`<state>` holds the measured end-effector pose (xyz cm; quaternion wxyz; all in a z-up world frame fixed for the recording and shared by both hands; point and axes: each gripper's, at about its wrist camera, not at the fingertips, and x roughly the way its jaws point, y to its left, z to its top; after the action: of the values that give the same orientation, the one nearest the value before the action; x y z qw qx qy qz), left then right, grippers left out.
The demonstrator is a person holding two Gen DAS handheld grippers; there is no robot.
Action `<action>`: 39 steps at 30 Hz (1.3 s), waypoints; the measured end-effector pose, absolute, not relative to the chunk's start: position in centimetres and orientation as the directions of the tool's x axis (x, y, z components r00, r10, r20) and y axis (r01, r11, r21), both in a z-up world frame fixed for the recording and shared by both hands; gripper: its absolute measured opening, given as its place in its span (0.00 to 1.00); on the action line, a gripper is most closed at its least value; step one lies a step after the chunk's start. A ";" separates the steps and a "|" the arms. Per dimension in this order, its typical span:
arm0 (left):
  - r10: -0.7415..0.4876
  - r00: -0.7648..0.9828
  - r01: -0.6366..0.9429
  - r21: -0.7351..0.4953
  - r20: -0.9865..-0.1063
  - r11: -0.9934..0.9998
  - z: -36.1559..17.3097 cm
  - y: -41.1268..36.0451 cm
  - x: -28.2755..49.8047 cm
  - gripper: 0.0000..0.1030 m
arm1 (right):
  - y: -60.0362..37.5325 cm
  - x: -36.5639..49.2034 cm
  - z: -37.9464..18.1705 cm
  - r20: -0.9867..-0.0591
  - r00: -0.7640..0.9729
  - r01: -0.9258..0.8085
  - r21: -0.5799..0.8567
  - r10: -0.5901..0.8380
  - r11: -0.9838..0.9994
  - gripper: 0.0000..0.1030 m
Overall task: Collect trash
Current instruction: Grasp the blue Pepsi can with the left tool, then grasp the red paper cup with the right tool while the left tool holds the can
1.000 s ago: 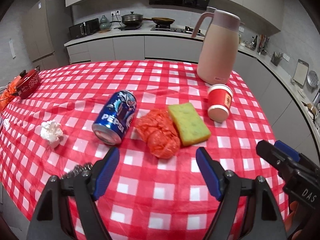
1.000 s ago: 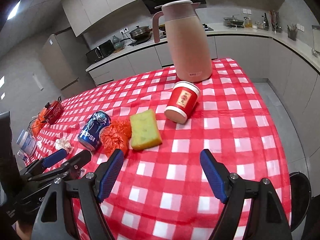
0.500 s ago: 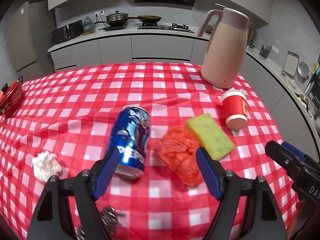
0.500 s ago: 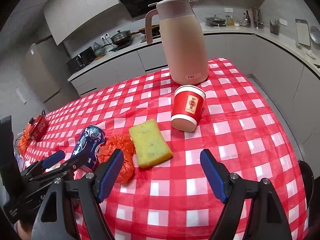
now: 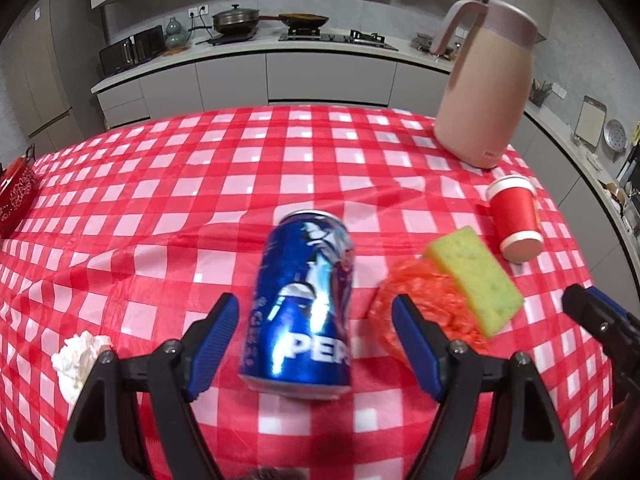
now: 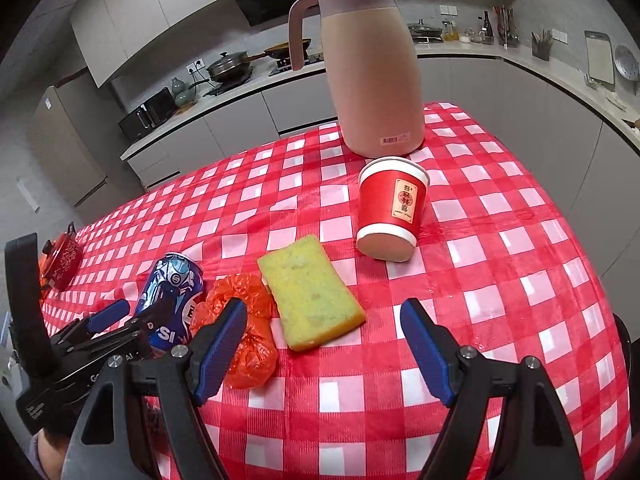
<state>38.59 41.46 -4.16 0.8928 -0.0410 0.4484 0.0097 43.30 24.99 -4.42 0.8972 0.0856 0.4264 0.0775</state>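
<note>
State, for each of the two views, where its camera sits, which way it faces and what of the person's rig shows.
Left wrist: on the left gripper, looking down over its open fingers at the lying blue Pepsi can.
Right wrist: on the right gripper, fingers open, facing the yellow-green sponge.
Shared: can, sponge, each other's gripper.

— Left gripper (image 5: 314, 338): black angular arms, blue ribbed pads, silver screw heads at the pivots.
— Same on the right gripper (image 6: 322, 344) (black frame, blue pads, silver screws).
— White lettering on the left one's side, possibly "AI"; too blurred to read.
</note>
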 end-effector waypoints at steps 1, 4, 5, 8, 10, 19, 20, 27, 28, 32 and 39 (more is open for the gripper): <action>-0.020 0.593 -0.054 -0.065 -0.805 0.996 -4.4 41.7 38.8 0.78 | 25.1 43.5 -4.6 -0.754 0.622 -0.063 0.220 0.211 0.973 0.78; -0.023 0.580 -0.049 -0.063 -0.814 0.997 -5.1 42.1 39.3 0.78 | 25.6 44.0 -5.0 -0.761 0.615 -0.057 0.218 0.206 0.974 0.78; -0.028 0.574 -0.046 -0.066 -0.818 0.997 -5.4 42.2 39.4 0.78 | 25.8 44.1 -5.0 -0.762 0.614 -0.055 0.217 0.205 0.975 0.78; -0.048 0.557 -0.036 -0.082 -0.829 0.996 -6.1 42.4 39.5 0.78 | 26.1 44.4 -5.3 -0.767 0.610 -0.053 0.213 0.201 0.976 0.78; -0.064 0.548 -0.027 -0.095 -0.834 0.995 -6.6 42.3 39.6 0.77 | 26.3 44.7 -5.5 -0.769 0.608 -0.051 0.211 0.198 0.976 0.78; -0.115 0.539 -0.010 -0.142 -0.834 0.990 -7.5 42.2 40.0 0.60 | 26.3 45.7 -5.8 -0.777 0.600 -0.043 0.206 0.190 0.978 0.78; -0.116 0.542 -0.011 -0.145 -0.832 0.989 -7.4 42.2 40.0 0.59 | 26.3 45.8 -5.9 -0.779 0.598 -0.043 0.207 0.191 0.977 0.78; -0.122 0.592 -0.021 -0.167 -0.796 0.986 -5.9 42.3 39.2 0.59 | 26.3 46.0 -6.2 -0.782 0.591 -0.054 0.209 0.200 0.976 0.78; -0.126 0.601 -0.021 -0.173 -0.790 0.985 -5.5 42.3 39.1 0.59 | 26.2 46.0 -6.2 -0.781 0.591 -0.054 0.211 0.201 0.976 0.78; -0.142 0.623 -0.009 -0.188 -0.769 0.982 -4.0 41.6 39.3 0.59 | 25.7 46.1 -6.1 -0.778 0.596 -0.056 0.207 0.199 0.977 0.78; -0.179 0.644 0.022 -0.216 -0.743 0.976 -2.7 38.6 41.1 0.59 | 23.7 47.3 -5.7 -0.773 0.608 -0.032 0.203 0.180 0.979 0.78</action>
<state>41.14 38.65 -2.65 0.9019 -0.0941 0.4180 -0.0556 47.28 23.70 -5.75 0.8927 0.0844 0.4386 0.0596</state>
